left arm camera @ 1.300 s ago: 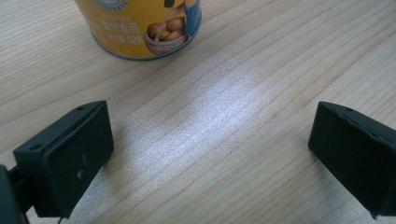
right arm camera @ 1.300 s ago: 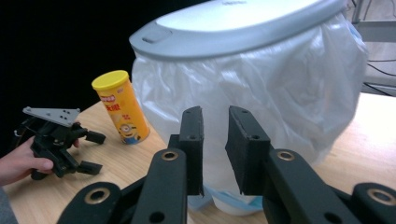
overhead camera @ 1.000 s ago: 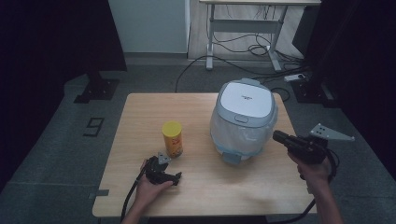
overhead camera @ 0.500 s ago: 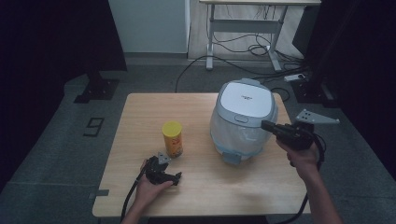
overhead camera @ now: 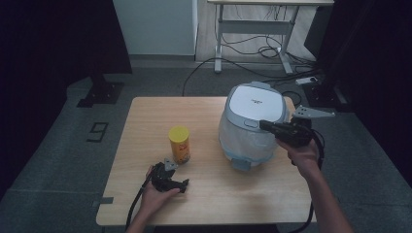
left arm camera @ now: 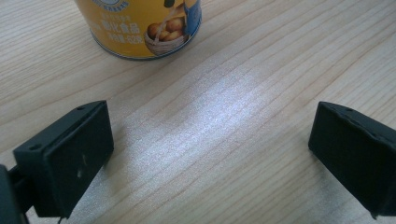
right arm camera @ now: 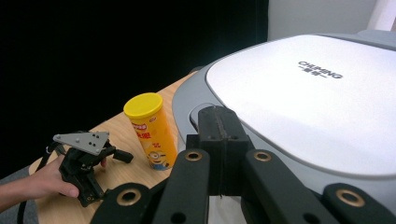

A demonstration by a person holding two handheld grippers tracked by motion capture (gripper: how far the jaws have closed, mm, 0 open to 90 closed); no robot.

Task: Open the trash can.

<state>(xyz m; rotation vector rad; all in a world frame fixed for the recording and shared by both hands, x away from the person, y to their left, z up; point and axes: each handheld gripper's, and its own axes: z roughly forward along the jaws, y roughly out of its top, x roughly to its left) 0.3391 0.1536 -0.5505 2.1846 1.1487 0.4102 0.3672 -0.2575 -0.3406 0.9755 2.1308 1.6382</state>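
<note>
A white and grey rice cooker [overhead camera: 252, 121] stands on the right half of the wooden table [overhead camera: 145, 116], lid down. My right gripper [overhead camera: 263, 124] is shut with nothing in it, and its tip is at the front edge of the lid by the latch button [overhead camera: 250, 123]. In the right gripper view the closed jaws [right arm camera: 218, 114] lie over the cooker's lid [right arm camera: 308, 102]. A yellow snack can [overhead camera: 179, 143] stands upright left of the cooker. My left gripper [overhead camera: 182, 184] rests open on the table just in front of the can [left arm camera: 144, 23], its jaws [left arm camera: 212, 140] wide apart over bare wood.
The table's far left and front right are free wood. Beyond the table lie floor cables, a power strip [overhead camera: 311, 80] and a desk frame [overhead camera: 252, 29]. Dark curtains hang at both sides. My left gripper [right arm camera: 86, 163] and the hand holding it appear in the right gripper view.
My right gripper has moved up and to the left, from beside the cooker to the front edge of its lid. The left gripper and the can have stayed put.
</note>
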